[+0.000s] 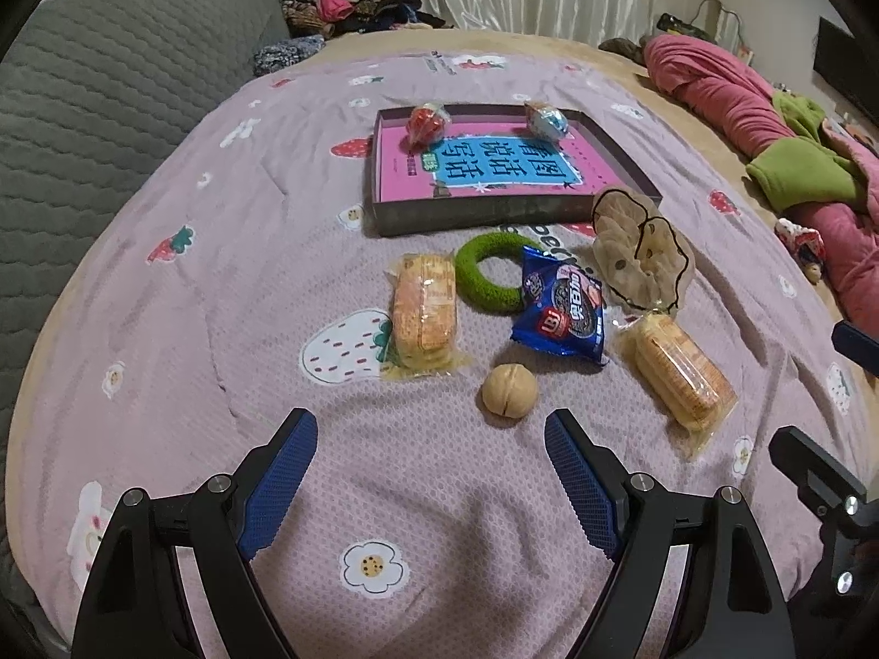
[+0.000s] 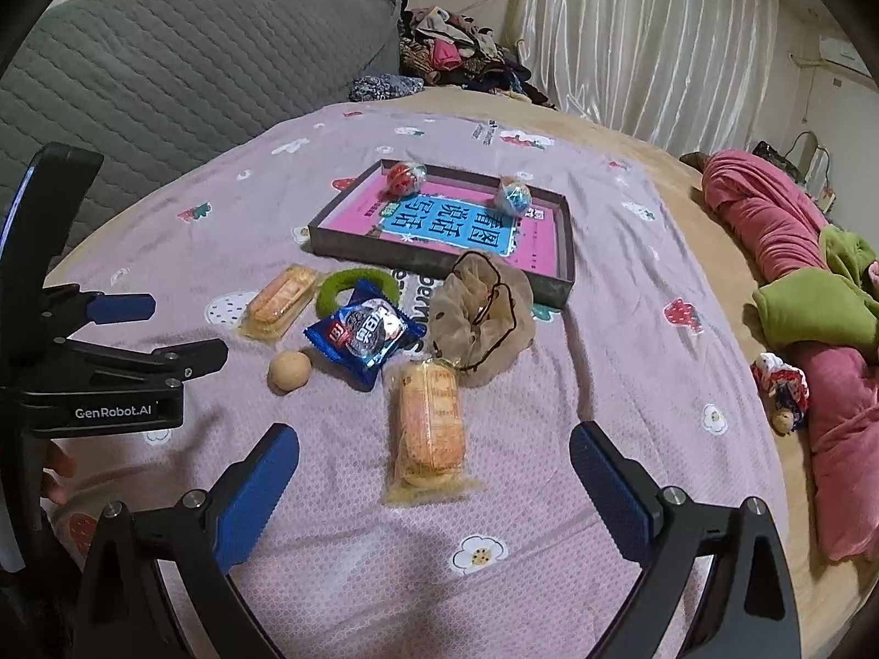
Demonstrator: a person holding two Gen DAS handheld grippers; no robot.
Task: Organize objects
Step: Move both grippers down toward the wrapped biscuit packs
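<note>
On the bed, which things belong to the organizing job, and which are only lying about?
Job: tray, two cracker packs, cookie packet, green ring, walnut, brown scrunchie.
Lying about: pink blanket, clothes pile.

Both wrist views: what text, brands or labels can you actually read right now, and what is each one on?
"GenRobot.AI": white print on the black body of the left tool, seen in the right wrist view.
"看图说话写话": large characters on the pink book lying in the tray, upside down from here.
Blue snack packet: has a red logo and characters, too distorted to read.
Blanket: dark lettering beside the green ring, mostly covered, unreadable.
Cracker packs: print too small.
</note>
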